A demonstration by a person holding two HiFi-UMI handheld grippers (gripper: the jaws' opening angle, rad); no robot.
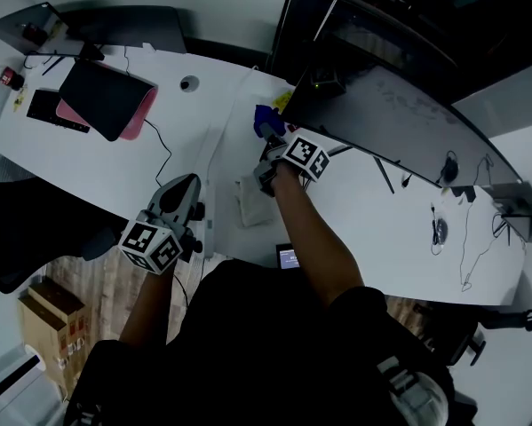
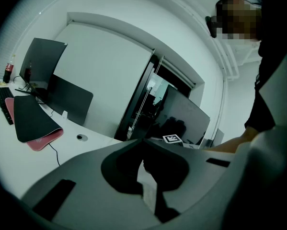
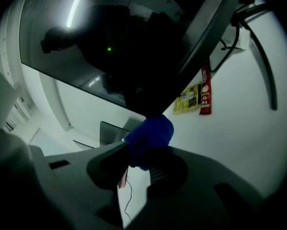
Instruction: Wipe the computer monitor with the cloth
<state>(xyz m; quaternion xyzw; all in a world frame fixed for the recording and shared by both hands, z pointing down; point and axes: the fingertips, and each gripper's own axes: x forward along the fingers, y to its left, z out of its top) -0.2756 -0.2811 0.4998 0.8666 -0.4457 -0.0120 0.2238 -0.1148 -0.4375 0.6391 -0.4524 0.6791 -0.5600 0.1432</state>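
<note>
Right gripper view: right gripper (image 3: pixel 144 152) jaws clamped on crumpled blue cloth (image 3: pixel 150 135). Cloth sits at lower end corner of wide dark curved monitor (image 3: pixel 109 47); screen's long axis stretches rightward from cloth. Left gripper (image 1: pixel 184 189) jaws together, empty, farther from monitor.

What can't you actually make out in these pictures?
- Whether the blue cloth touches the monitor: right gripper view, the cloth itself covers that spot, and it is dark there.
- Smears on the monitor's screen: head and right gripper views, lost in darkness and reflections.
- Print on the yellow and red packets: right gripper view, too small.
- The small lit screen on the desk: head view, too small to read.
</note>
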